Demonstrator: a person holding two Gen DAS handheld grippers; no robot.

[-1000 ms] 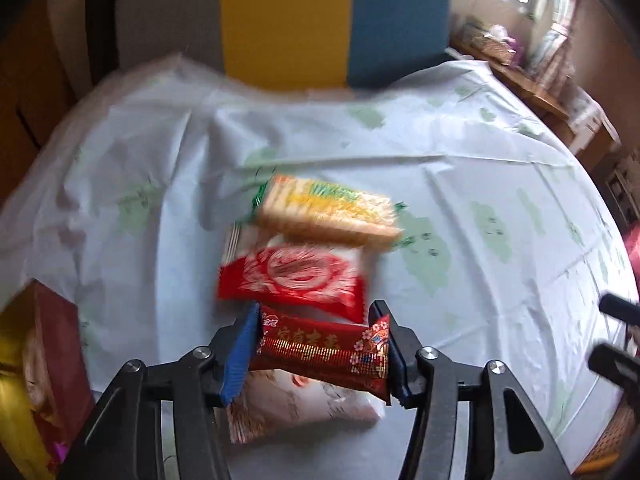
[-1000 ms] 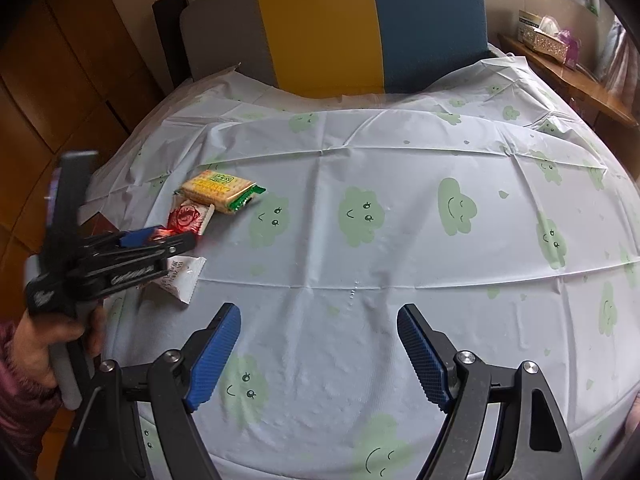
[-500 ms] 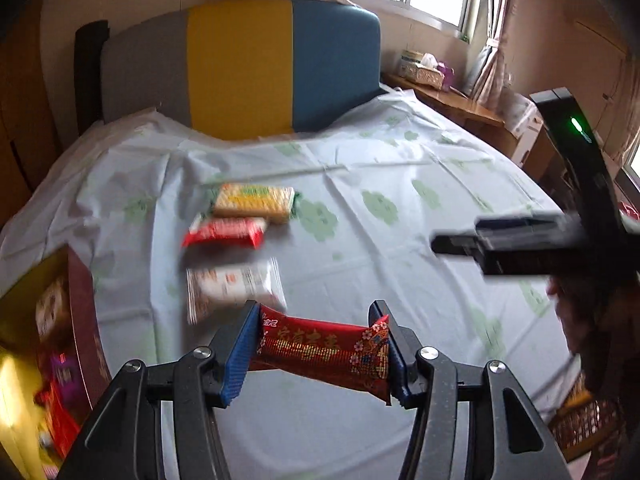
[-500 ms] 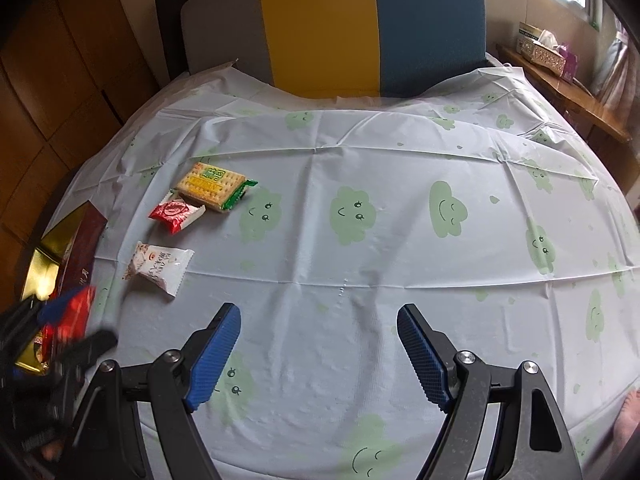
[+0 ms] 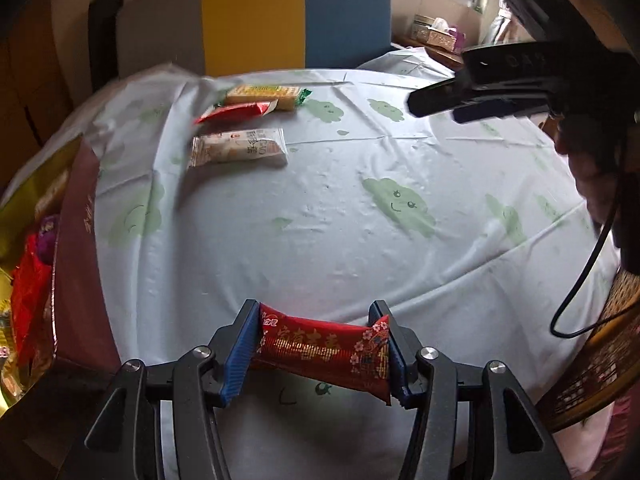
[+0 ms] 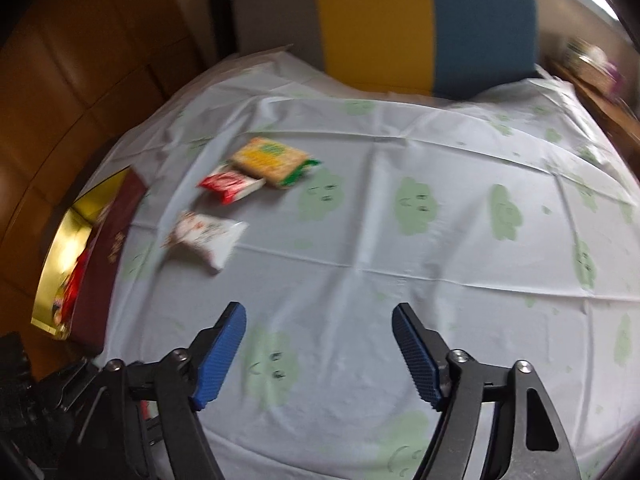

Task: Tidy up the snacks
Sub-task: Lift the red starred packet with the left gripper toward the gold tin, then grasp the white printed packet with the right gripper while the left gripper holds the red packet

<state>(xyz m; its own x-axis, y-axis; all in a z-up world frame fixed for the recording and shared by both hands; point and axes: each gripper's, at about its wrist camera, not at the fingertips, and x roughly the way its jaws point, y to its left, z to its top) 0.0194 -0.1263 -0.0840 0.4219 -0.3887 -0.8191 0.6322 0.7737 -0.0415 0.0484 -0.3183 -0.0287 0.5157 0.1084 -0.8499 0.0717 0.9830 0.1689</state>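
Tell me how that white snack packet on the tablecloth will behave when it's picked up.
The white snack packet looks puffy with crimped ends, so it's probably light and will yield when squeezed. Its glossy film may be slippery. Lying flat on the tablecloth, it shouldn't roll, though a push would likely slide it.

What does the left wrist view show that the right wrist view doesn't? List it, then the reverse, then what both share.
Only the left wrist view: the left gripper clamped on a dark red snack packet, and a tissue box.

Only the right wrist view: the right gripper's blue pads; its jaws, empty, have just been closing.

Both: cracker pack, red-and-white packet, white packet, maroon gift box, cloud-print tablecloth.
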